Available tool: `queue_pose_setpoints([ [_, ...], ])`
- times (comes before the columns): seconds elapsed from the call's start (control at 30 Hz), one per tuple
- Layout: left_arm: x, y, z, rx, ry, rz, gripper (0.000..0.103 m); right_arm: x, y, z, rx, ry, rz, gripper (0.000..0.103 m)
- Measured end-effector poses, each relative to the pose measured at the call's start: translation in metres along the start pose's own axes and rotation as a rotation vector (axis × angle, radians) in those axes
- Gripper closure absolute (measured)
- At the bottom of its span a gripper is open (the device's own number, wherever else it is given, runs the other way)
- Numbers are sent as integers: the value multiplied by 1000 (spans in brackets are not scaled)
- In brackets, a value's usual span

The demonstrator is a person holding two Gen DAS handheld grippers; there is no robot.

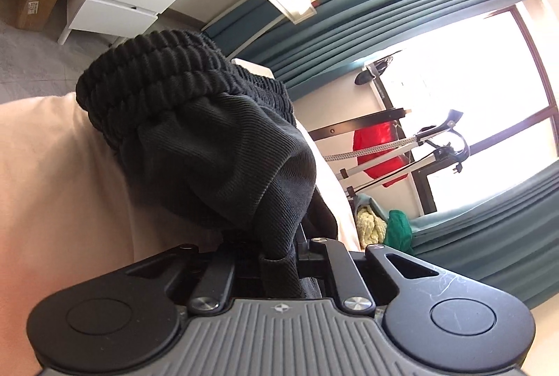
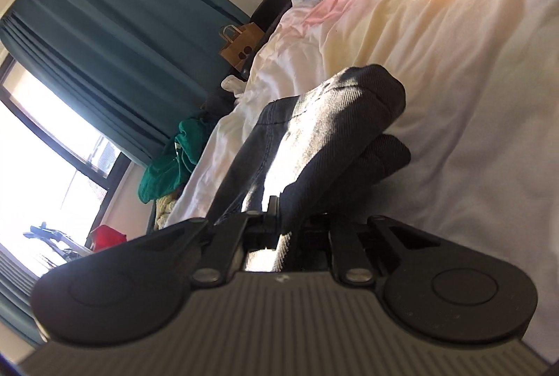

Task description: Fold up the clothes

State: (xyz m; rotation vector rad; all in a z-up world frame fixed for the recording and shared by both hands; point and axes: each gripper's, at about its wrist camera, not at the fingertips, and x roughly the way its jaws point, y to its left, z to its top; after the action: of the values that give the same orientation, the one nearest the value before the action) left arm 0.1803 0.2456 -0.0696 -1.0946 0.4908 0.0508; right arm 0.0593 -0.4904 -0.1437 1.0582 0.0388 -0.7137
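Trousers of dark ribbed cloth, with an elastic waistband, are held up over the bed by both tools. The left claw is pinching a bunch of the cloth just below the waistband. The right claw is pinching another part of the same garment, whose far end droops in two rolls onto the pale bed sheet. The step in hand appears to be carrying or spreading the garment before a fold. The next move likely calls for laying it flat on the bed, both grips kept taut so that the cloth does not bunch.
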Motion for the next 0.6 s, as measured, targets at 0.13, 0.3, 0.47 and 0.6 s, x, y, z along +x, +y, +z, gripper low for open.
queue_pose_setpoints([
  [0.13,-36,-2,2,11,-24,-21,93,-33,-4,8,24,25,-13,92],
  [0.3,-77,1,8,13,-33,-25,93,-74,-14,16,82,54,-11,92],
  [0.47,-113,7,18,-16,-28,1,93,-105,-22,19,111,84,1,92],
  [0.6,-127,19,21,37,-7,63,93,-113,-34,16,162,131,-29,92],
])
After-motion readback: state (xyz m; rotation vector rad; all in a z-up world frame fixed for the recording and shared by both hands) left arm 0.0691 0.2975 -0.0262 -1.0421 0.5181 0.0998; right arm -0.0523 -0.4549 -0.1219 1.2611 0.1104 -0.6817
